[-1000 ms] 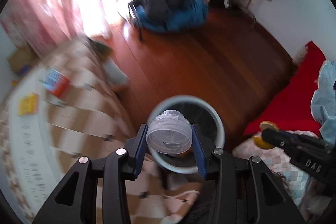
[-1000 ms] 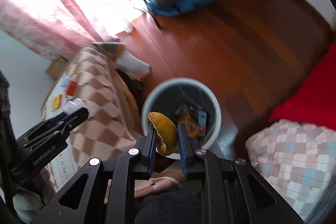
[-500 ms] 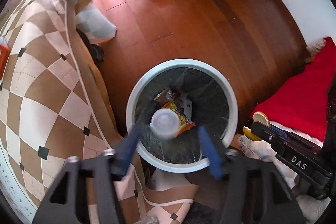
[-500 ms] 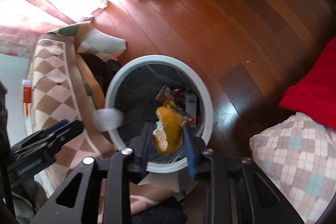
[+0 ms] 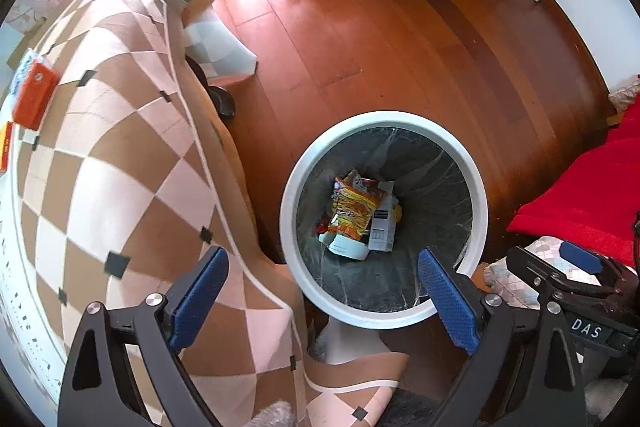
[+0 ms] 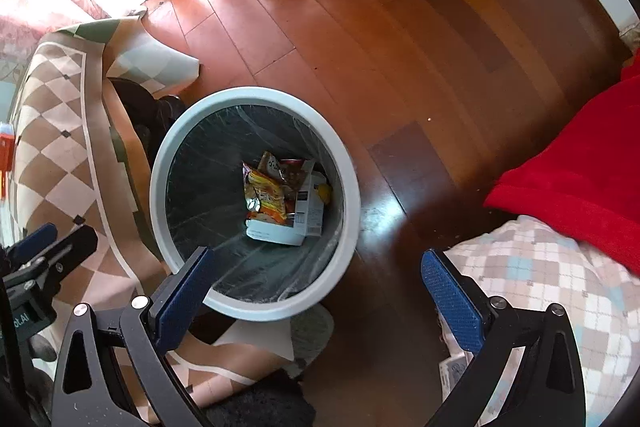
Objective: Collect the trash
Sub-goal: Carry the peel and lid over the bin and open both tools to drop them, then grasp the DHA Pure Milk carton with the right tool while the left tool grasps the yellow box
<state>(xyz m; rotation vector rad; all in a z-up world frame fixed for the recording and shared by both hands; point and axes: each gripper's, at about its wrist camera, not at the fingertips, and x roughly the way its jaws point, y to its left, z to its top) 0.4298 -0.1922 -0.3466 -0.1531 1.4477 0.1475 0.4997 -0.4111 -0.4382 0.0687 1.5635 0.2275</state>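
bin mouth open, tablecloth crowding left

Both fisheye views look steeply down from above, each along its own gripper's two spread fingers. The left wrist view sits over the near rim of the white bin, with the checked tablecloth filling its left side. The right wrist view hangs over the same bin from further right, with a checked cushion below. Both share the bin, its wrappers, the wooden floor and red blanket.
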